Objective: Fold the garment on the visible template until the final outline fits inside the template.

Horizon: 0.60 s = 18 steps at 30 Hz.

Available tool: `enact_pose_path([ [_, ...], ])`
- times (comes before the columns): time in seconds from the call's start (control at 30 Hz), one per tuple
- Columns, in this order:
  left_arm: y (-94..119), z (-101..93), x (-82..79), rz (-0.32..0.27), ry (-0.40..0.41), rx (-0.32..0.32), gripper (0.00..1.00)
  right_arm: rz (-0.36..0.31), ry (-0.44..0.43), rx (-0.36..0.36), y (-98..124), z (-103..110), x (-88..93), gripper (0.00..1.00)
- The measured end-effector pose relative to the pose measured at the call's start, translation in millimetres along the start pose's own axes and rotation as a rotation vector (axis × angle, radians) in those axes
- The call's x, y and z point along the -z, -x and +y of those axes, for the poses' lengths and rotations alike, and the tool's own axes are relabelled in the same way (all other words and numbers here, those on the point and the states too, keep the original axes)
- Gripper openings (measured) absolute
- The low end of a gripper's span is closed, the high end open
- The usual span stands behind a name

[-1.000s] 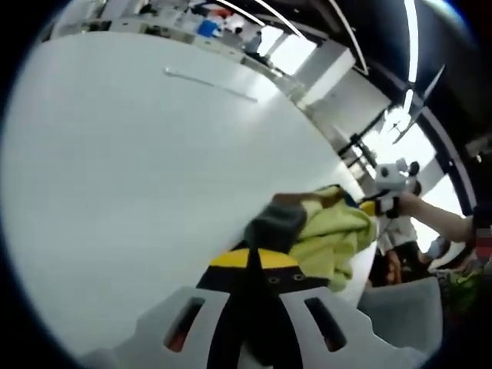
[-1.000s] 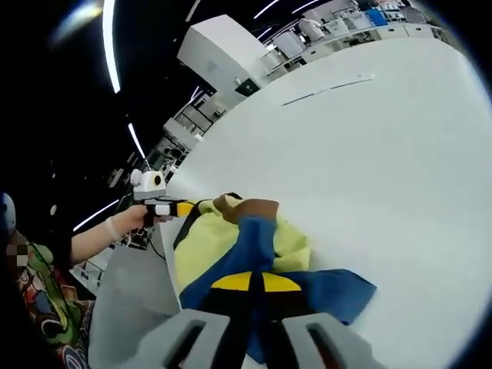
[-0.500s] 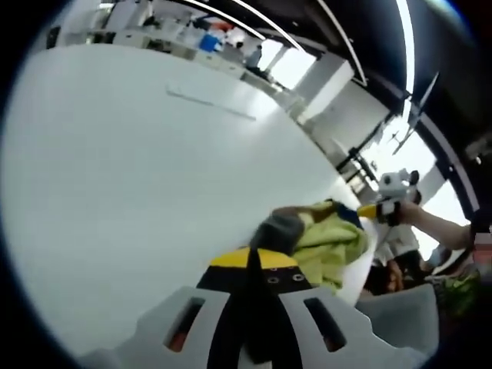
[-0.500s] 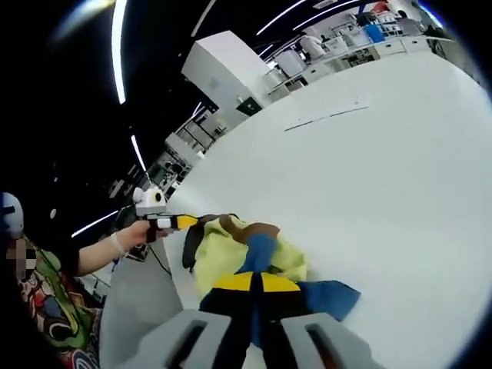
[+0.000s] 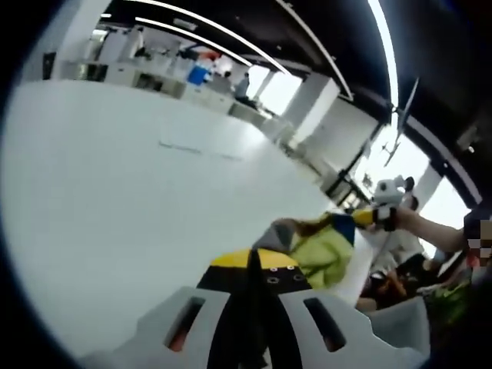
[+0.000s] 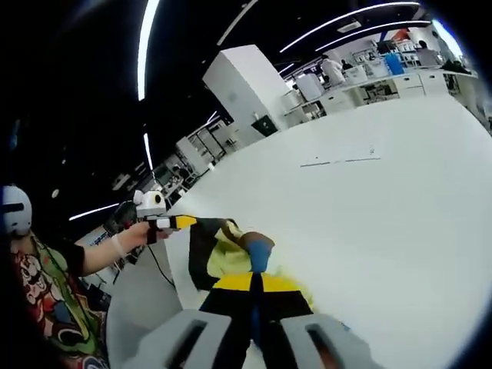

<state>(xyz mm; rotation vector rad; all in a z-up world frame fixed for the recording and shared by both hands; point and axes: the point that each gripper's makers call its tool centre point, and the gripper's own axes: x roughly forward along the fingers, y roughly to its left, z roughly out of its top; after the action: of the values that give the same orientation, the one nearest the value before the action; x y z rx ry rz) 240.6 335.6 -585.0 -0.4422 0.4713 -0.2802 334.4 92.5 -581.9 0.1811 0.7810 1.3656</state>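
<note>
In the left gripper view, a wide white table (image 5: 115,200) ran from the left edge to the middle, and a thin dark line (image 5: 198,151) was marked across its far part. Beyond the table stood a row of desks (image 5: 161,77) under long ceiling lights (image 5: 200,31). At the bottom centre the left gripper (image 5: 251,270) had its yellow-tipped jaws pressed together on a grey and yellow edge of the garment (image 5: 315,250). The garment hung bunched just past the jaws, at the near edge of the table. Further right, the right gripper (image 5: 367,217) came into this view, pinching the blue and yellow far end of the garment, with a hand (image 5: 400,217) behind it.

In the right gripper view, a person in a patterned shirt (image 6: 46,300) stood at the far left, an arm stretched toward the table. The hand (image 6: 137,233) held the left gripper (image 6: 184,222), whose yellow tip touched the dark top corner of the garment (image 6: 219,254). The garment was lifted between the two grippers, yellow in the middle with dark and blue edges. The right gripper (image 6: 256,282) sat at the bottom centre, its jaws closed on a blue fold of the cloth. To the right the white table (image 6: 384,223) spread out, with the dark line (image 6: 338,161) on it.
</note>
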Motion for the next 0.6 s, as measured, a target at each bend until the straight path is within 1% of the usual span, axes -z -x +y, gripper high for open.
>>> enact_pose_path([
  [0.07, 3.1, -5.5, -16.6, -0.020, -0.019, 0.006, 0.00, -0.019, 0.014, 0.004, 2.2, 0.5, -11.7, 0.00],
  [0.17, 5.4, -10.0, -36.2, -0.046, -0.058, 0.010, 0.00, -0.041, 0.039, 0.009, 4.3, 2.5, -26.6, 0.00],
  [0.2, 6.0, -10.4, -41.1, -0.050, -0.062, 0.010, 0.00, -0.054, 0.051, 0.014, 5.1, 3.0, -34.1, 0.00],
  [0.23, 6.4, -10.8, -46.5, -0.059, -0.071, 0.009, 0.00, -0.059, 0.057, 0.015, 5.2, 3.7, -36.7, 0.00],
  [0.33, 6.3, -10.4, -62.8, -0.084, -0.091, 0.007, 0.00, -0.077, 0.087, 0.020, 5.5, 5.0, -55.0, 0.00],
  [0.5, 2.0, -3.6, -80.8, -0.106, -0.101, -0.003, 0.00, -0.077, 0.154, 0.028, 0.8, 5.6, -81.6, 0.00],
  [0.6, -0.1, -2.8, -90.5, -0.121, -0.108, -0.006, 0.00, -0.081, 0.176, 0.030, -2.8, 4.9, -96.4, 0.00],
])
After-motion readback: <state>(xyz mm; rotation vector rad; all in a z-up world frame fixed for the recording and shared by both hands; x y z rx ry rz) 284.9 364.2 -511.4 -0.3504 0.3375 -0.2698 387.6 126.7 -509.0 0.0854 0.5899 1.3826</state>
